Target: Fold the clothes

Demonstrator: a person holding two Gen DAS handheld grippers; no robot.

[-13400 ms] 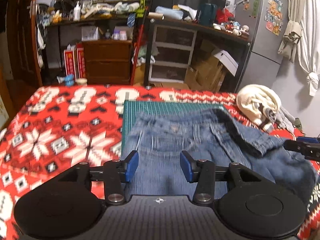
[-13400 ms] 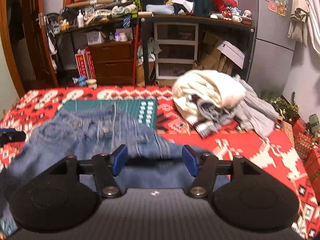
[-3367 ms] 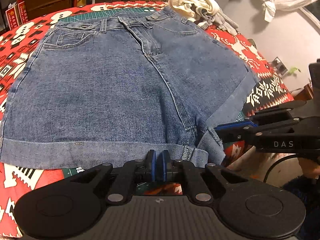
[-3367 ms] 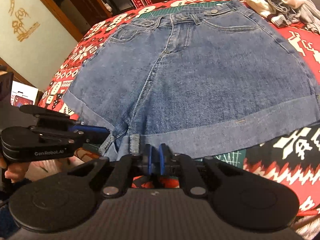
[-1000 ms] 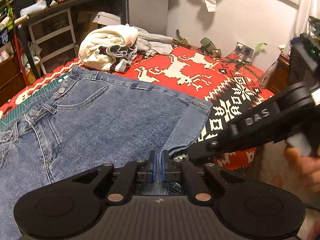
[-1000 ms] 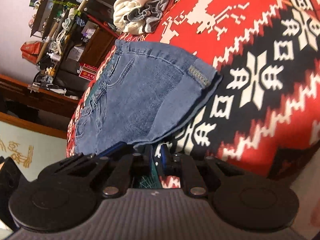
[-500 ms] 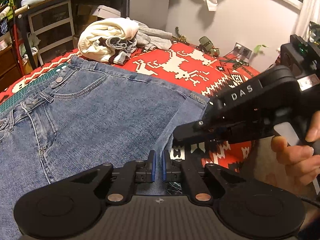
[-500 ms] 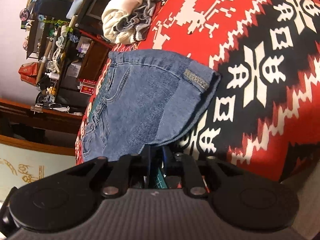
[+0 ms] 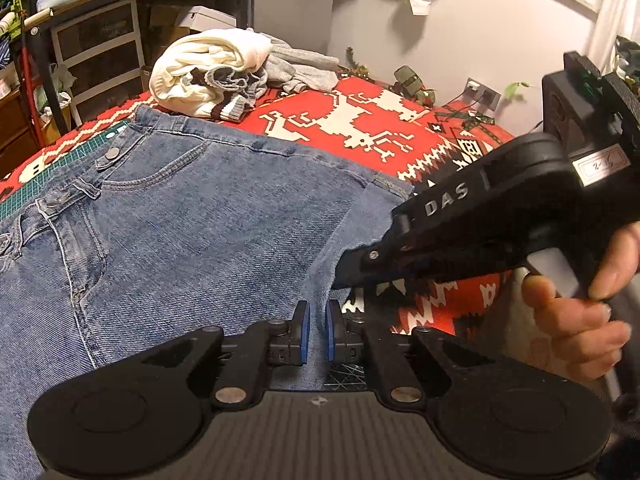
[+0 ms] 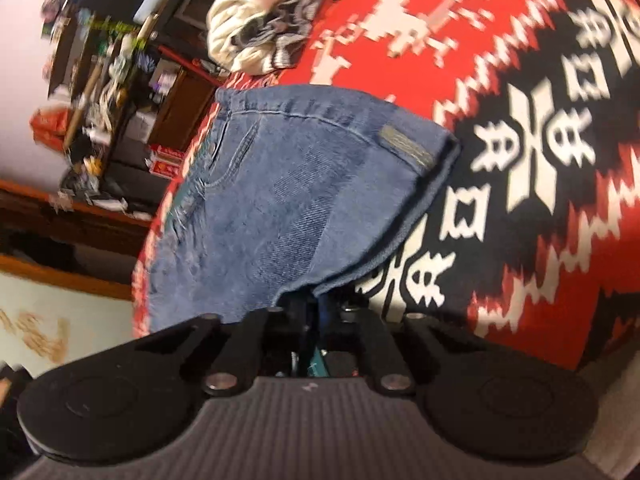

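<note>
Blue denim shorts (image 9: 192, 216) lie flat, front up, on a red patterned cloth (image 9: 360, 128). My left gripper (image 9: 316, 334) is shut on the near hem of the leg, with denim between its blue pads. Just to its right, my right gripper (image 9: 344, 276), a black body held by a person's hand (image 9: 580, 312), pinches the same hem. In the right wrist view the shorts (image 10: 288, 200) rise from the cloth (image 10: 520, 160) toward my right gripper (image 10: 314, 308), which is shut on the lifted hem. That view is blurred.
A heap of white and grey clothes (image 9: 216, 68) sits at the far side of the cloth, beyond the waistband, also seen as the clothes heap (image 10: 260, 20). A green cutting mat (image 9: 24, 196) shows under the waistband at left. Shelves and drawers stand behind.
The right gripper has come in closer beside the left one, lifting the leg hem off the cloth. The left gripper holds its grip and has barely moved.
</note>
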